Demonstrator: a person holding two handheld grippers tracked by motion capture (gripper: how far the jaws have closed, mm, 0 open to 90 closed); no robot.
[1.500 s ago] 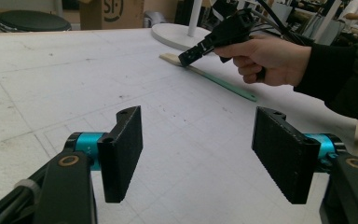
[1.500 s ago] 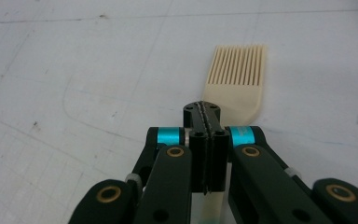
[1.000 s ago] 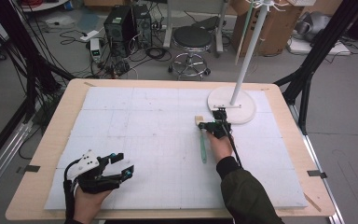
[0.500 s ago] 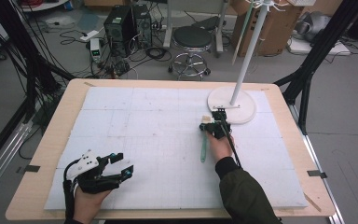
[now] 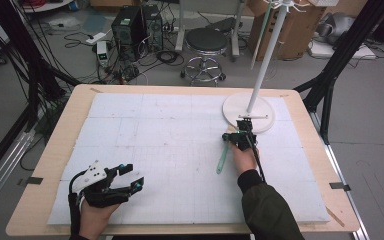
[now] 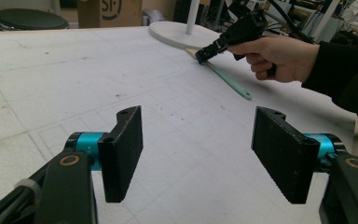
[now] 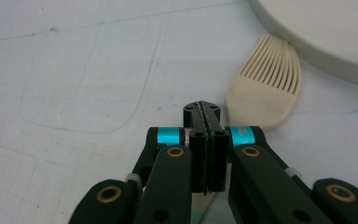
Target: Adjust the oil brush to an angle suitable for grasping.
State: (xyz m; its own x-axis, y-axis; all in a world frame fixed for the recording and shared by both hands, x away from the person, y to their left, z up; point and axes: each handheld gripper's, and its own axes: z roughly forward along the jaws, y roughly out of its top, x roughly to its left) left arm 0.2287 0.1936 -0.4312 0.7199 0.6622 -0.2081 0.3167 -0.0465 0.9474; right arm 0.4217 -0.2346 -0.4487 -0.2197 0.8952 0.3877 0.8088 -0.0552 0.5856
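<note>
**Change since the earlier frame:** in the high view the right hand has shifted a little toward 3 o'clock. The brush's head end has swung with it toward the stand base, while the handle tip stays put. Left hand unmoved.

**Left gripper** [image 5: 132,176]: at 7 o'clock on the white mat [image 5: 155,130], jaws apart, nothing between them.

**Brush** [image 5: 222,157]: teal handle, cream comb-like head. It lies flat on the mat right of centre, with the head just beside the rim of the stand base. Long axis runs from 7 o'clock to 1 o'clock, head pointing to 1 o'clock.

**Right gripper** [image 5: 230,136]: jaws pressed together at the brush's neck. The handle passes beneath them, and whether they nip it cannot be told.

**Stand base** [image 5: 235,107]: white disc at 1 o'clock, carrying a pole.

**Risks, as judged:**
- A further push toward 3 o'clock could jam the soft head against the disc's rim and bend it.
- With a hold this near one end, lifting could let the long handle droop or slip free.
</note>
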